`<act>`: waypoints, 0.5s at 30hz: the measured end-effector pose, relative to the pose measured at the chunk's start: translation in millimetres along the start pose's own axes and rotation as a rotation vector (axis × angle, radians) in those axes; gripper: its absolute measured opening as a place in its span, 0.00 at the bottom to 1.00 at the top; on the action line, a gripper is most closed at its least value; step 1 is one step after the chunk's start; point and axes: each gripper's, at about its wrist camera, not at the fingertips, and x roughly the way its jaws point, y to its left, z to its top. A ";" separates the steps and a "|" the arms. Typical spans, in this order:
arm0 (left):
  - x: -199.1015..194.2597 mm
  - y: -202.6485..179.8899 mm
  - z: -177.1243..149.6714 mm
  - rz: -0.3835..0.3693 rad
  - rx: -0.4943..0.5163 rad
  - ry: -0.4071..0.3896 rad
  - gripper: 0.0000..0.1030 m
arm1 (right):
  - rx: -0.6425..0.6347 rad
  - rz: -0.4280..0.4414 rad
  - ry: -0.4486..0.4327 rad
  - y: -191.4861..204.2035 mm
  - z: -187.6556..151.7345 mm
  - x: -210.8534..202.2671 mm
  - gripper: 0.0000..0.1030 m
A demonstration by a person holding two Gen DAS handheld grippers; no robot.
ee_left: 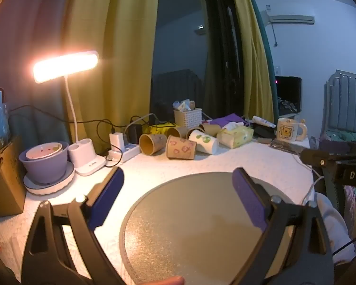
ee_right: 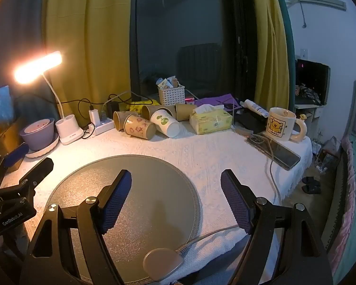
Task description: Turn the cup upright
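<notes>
- Both tongs are just hovering over the near part of the surface [ee_right: 201,152], which has a white textured cloth on it. Left tongs [ee_left: 178,197] are spread wide with nothing between the blue pads, and the right tongs [ee_right: 175,197] are spread and empty too.
- Under both sits a round grey glittery mat [ee_right: 154,190]. My guess is that's the work spot where a cup is meant to end up standing.
- The cups are at the far edge, well apart from both tongs: a bunch of paper cups tipped on their sides. The nearest are a brown paper cup with pink heart prints [ee_right: 140,126] and a white paper cup with green prints [ee_right: 165,122], touching each other, mouths toward the camera and a bit left.
- More plain brown paper cups [ee_left: 152,143] lie behind them. Can't tell exactly how many, the pile overlaps.
- Nothing's been flipped yet, so it looks like the reach hasn't started.
- Readable text: "GenRobot.AI" on the left tongs' body in the right view, "DAS" on the right one in the left view. The cream ceramic bear mug [ee_right: 284,124], far right, has small lettering I can't make out.
- A yellow tissue pack [ee_right: 210,121] sits just right of the cups, so approaching from the near side seems safest.
</notes>
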 end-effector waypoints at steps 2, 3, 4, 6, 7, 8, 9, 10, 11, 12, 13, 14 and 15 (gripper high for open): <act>0.1 0.0 0.1 0.000 0.000 0.001 0.91 | 0.002 0.001 0.001 0.1 0.0 0.0 0.78; -0.1 0.0 0.0 0.000 0.000 -0.001 0.91 | 0.002 0.001 0.001 0.2 0.0 0.0 0.78; -0.1 -0.1 0.0 0.000 0.000 -0.001 0.91 | 0.002 0.001 0.001 0.2 0.0 0.0 0.78; -0.3 -0.1 0.0 0.000 0.000 -0.001 0.91 | 0.003 0.001 0.000 0.3 0.0 -0.1 0.78; -0.1 0.0 0.0 0.001 0.000 -0.001 0.91 | 0.003 0.001 0.000 0.3 0.0 -0.1 0.78; 0.0 0.0 -0.1 0.001 0.000 0.000 0.91 | 0.003 0.001 0.000 0.5 0.0 0.0 0.78; 0.2 -0.1 -0.1 0.001 0.000 0.001 0.91 | 0.003 0.002 0.000 0.3 -0.1 0.0 0.78; -0.1 -0.1 0.0 0.000 0.001 -0.001 0.91 | 0.004 0.003 0.000 0.3 -0.1 0.1 0.78; -0.3 -0.5 0.0 0.000 0.004 -0.002 0.91 | 0.004 0.002 0.000 0.3 -0.1 0.2 0.78; -0.7 -0.6 0.1 -0.003 0.006 -0.004 0.91 | 0.004 0.002 0.000 0.2 -0.2 0.1 0.78; -1.2 -0.9 0.2 -0.009 0.008 -0.004 0.91 | 0.004 0.003 0.000 0.1 -0.3 0.2 0.78; -1.7 -1.3 0.2 -0.013 0.011 -0.006 0.91 | 0.004 0.002 0.000 0.1 -0.3 0.3 0.78; -2.1 -1.4 0.3 -0.016 0.013 -0.006 0.91 | 0.004 0.002 0.000 0.1 -0.3 0.4 0.78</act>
